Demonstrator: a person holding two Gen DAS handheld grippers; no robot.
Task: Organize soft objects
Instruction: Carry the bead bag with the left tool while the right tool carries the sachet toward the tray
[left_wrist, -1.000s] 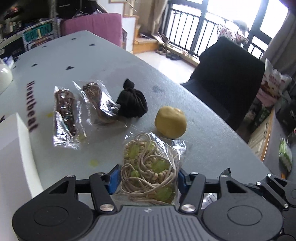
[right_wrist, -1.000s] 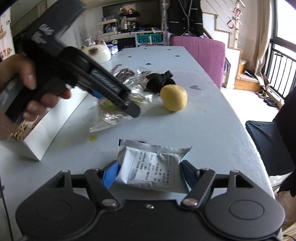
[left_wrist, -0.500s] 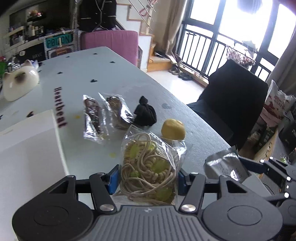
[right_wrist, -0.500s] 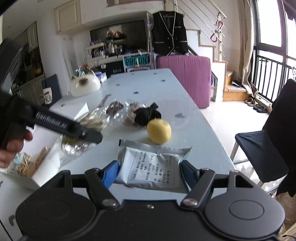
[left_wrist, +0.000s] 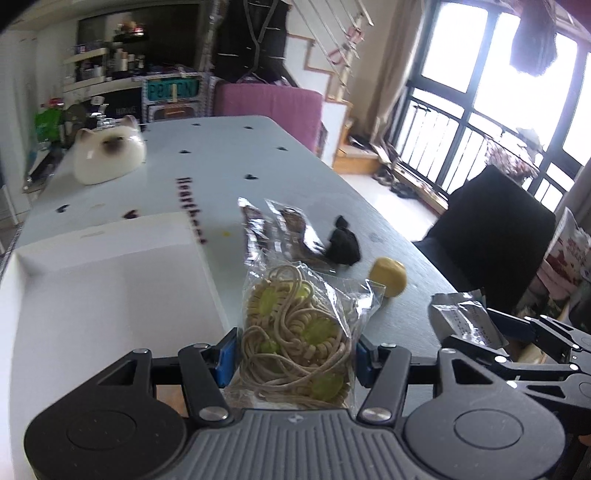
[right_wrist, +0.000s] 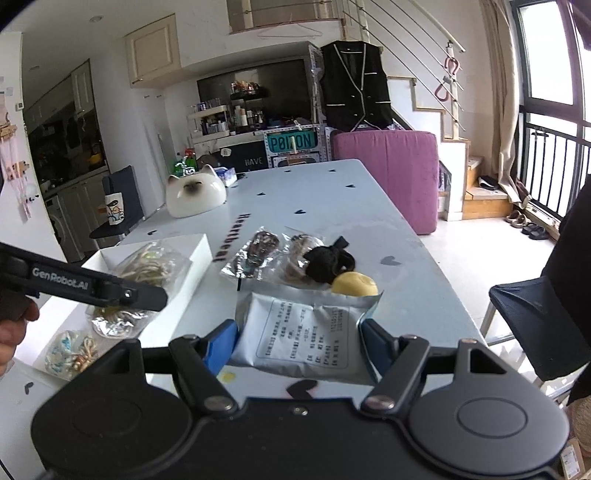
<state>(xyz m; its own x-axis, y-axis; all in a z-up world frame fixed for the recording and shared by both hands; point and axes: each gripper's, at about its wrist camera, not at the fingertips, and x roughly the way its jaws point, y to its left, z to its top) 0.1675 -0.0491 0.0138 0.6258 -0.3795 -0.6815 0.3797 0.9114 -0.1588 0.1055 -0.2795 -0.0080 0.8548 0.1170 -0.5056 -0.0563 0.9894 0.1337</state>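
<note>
My left gripper is shut on a clear bag of beige cord with green discs and holds it above the table beside the open white box. In the right wrist view this bag hangs over the box. My right gripper is shut on a silver foil packet, lifted off the table. On the table lie two clear bags of brown items, a black cloth bundle and a yellow ball.
A white cat-shaped dish stands far back on the table. A colourful bag lies in the box. A black chair and a pink chair stand by the table edges.
Both grippers have risen and pulled back with their loads. The left gripper has carried the cord bag leftward over the white box; the view now tilts up toward the room.
</note>
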